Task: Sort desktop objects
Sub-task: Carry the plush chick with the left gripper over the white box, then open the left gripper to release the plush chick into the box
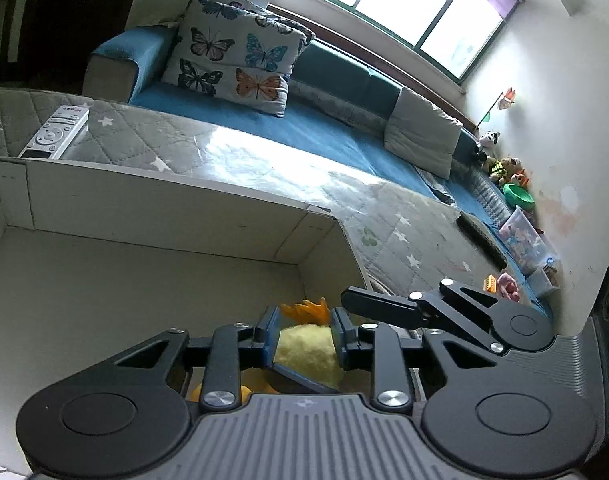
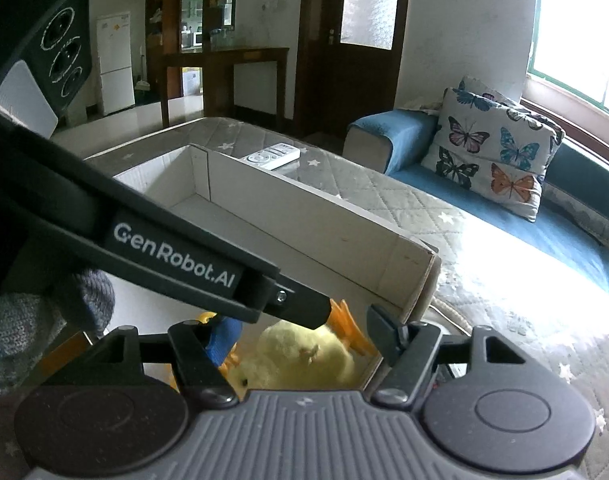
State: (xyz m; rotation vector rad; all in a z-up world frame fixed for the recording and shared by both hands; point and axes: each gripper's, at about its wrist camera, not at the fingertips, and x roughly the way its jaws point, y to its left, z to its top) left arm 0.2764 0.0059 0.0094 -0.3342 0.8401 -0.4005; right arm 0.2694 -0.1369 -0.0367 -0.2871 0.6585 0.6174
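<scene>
The left gripper (image 1: pixel 304 334) pinches the yellow plush duck (image 1: pixel 308 350) inside the cardboard box (image 1: pixel 164 208), orange crest pointing toward the far wall. The right gripper (image 2: pixel 300 344) hangs spread just above, beside the box's right edge.

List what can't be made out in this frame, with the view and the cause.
- Yellow plush toy, left wrist view: lower body hidden by the left gripper, whose jaws are shut on it.
- Same toy, right wrist view: partly covered by the other gripper's body crossing in front.
- Cardboard box: near floor hidden by the grippers in both views.
- White remote: button labels too small.
- Right gripper: jaws stand apart; contact with the toy unclear.
</scene>
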